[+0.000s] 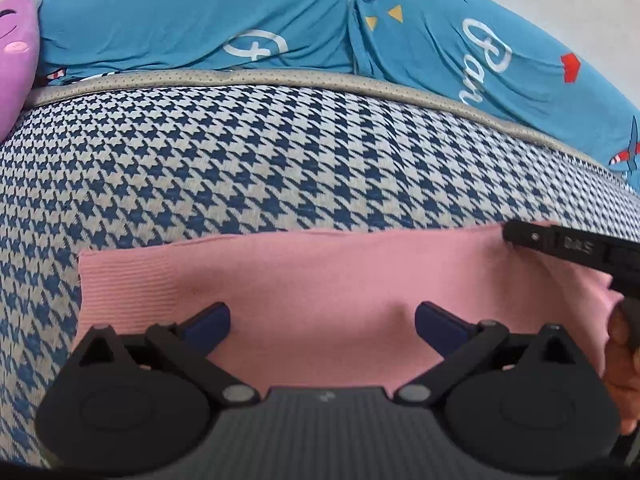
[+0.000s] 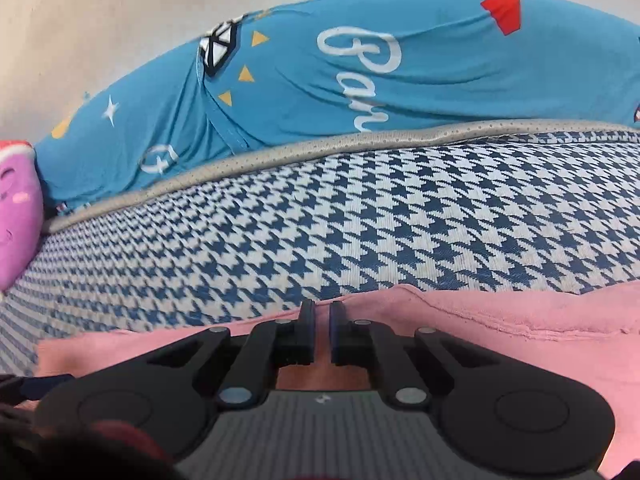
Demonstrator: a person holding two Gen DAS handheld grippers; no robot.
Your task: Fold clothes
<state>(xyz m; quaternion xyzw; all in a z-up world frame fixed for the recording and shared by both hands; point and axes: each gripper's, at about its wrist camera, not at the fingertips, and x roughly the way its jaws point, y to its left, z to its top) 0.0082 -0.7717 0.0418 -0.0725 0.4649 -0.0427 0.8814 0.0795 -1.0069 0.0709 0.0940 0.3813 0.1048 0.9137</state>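
A pink garment [image 1: 320,272] lies flat on a blue-and-white houndstooth mat [image 1: 280,160], its ribbed hem at the left. My left gripper [image 1: 322,320] hovers over the garment's near part with its blue pads [image 1: 212,320] spread wide and nothing between them. From the right, my right gripper [image 1: 510,236] reaches the garment's far right corner. In the right wrist view the right gripper [image 2: 322,312] has its jaws pressed together on the far edge of the pink garment [image 2: 500,320]. A hand shows at the right edge of the left wrist view.
Blue printed bedding [image 1: 240,20] is heaped behind the mat's grey border [image 1: 280,78], against a pale wall [image 2: 100,20]. A purple plush toy [image 1: 16,60] sits at the far left. More houndstooth mat lies beyond the garment.
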